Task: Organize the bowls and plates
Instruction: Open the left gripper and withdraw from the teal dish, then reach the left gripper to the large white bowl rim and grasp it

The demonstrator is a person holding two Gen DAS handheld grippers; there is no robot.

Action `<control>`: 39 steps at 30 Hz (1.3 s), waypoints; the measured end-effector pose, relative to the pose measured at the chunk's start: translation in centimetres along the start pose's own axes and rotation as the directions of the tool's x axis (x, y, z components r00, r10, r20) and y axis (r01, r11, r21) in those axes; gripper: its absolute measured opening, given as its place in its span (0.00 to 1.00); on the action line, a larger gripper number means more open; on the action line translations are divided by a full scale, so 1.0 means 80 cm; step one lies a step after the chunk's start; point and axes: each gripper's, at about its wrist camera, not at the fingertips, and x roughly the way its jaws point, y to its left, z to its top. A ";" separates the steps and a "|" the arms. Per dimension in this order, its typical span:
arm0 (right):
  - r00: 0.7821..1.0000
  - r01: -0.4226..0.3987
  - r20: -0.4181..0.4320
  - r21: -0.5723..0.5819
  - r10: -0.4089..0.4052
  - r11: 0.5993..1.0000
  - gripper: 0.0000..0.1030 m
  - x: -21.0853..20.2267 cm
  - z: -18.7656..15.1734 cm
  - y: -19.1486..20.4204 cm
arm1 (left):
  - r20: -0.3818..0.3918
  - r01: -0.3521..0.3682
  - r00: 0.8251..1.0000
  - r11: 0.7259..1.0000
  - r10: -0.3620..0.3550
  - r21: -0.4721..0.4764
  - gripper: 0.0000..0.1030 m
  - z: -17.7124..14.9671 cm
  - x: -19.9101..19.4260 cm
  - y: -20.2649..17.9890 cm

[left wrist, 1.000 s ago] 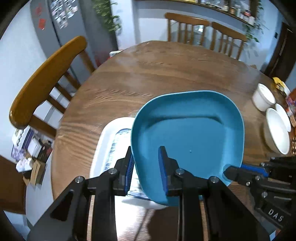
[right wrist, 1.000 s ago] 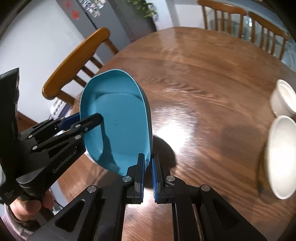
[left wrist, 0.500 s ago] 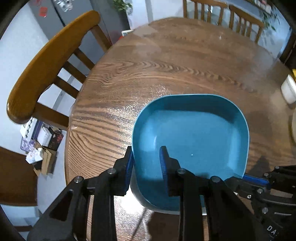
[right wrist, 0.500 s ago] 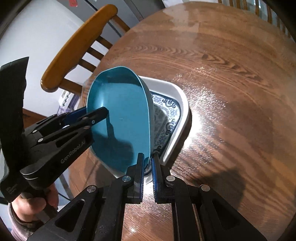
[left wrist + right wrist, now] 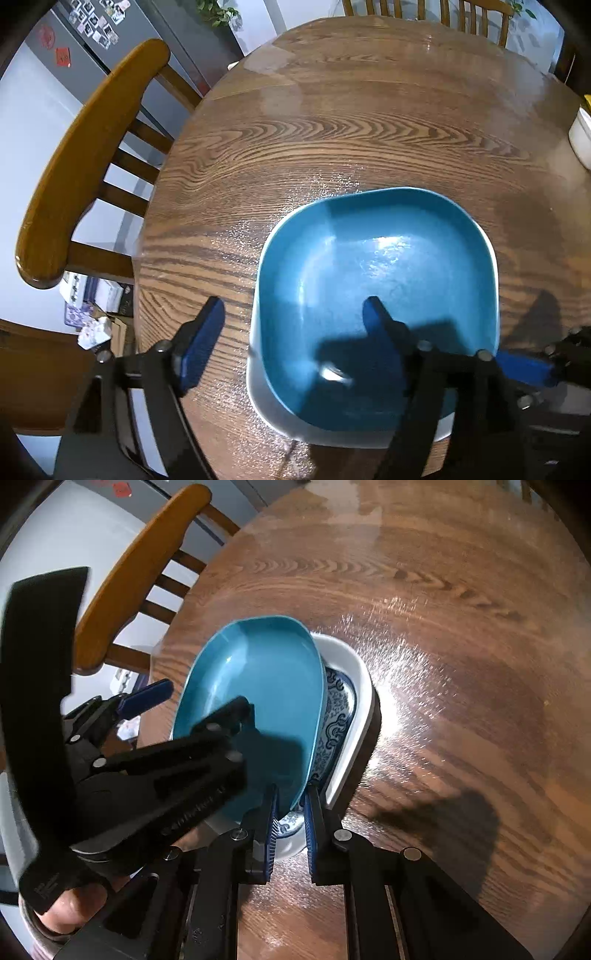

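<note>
A square teal plate [image 5: 388, 280] rests inside a white dish with a blue pattern [image 5: 351, 686] near the table's front left edge; the dish's white rim [image 5: 266, 410] shows under the plate in the left wrist view. My left gripper [image 5: 291, 317] is open, its jaws wide apart astride the plate's near left rim, one finger over the plate. My right gripper [image 5: 290, 805] has its jaws slightly parted around the teal plate's [image 5: 266, 686] near rim, and I cannot tell whether they still pinch it.
The round wooden table [image 5: 351, 122] stretches away beyond the dishes. A wooden chair [image 5: 85, 155] stands at the left edge. A white bowl [image 5: 581, 140] sits at the far right edge of the table.
The teal plate has come down into the white patterned dish. My left gripper has let go of it and opened wide. My right jaws have parted a little.
</note>
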 end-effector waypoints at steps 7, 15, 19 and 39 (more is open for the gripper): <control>0.991 0.049 0.130 -0.037 -0.044 0.998 0.36 -0.063 -0.020 -0.016 | 0.049 0.009 0.999 0.998 -0.006 -0.059 0.75 -0.010 -0.028 0.011; 0.942 0.116 0.318 0.000 -0.110 0.993 0.39 -0.155 -0.058 -0.066 | 0.143 0.132 0.984 0.976 -0.107 -0.175 0.84 -0.016 -0.080 0.003; 0.916 0.118 0.374 0.090 -0.143 0.989 0.41 -0.190 -0.082 -0.102 | 0.177 0.187 0.971 0.971 -0.160 -0.148 0.86 -0.017 -0.104 -0.035; 0.875 0.177 0.390 0.298 -0.289 0.938 0.42 -0.250 -0.177 -0.249 | 0.239 0.281 0.940 0.951 -0.245 -0.131 0.97 -0.037 -0.154 -0.208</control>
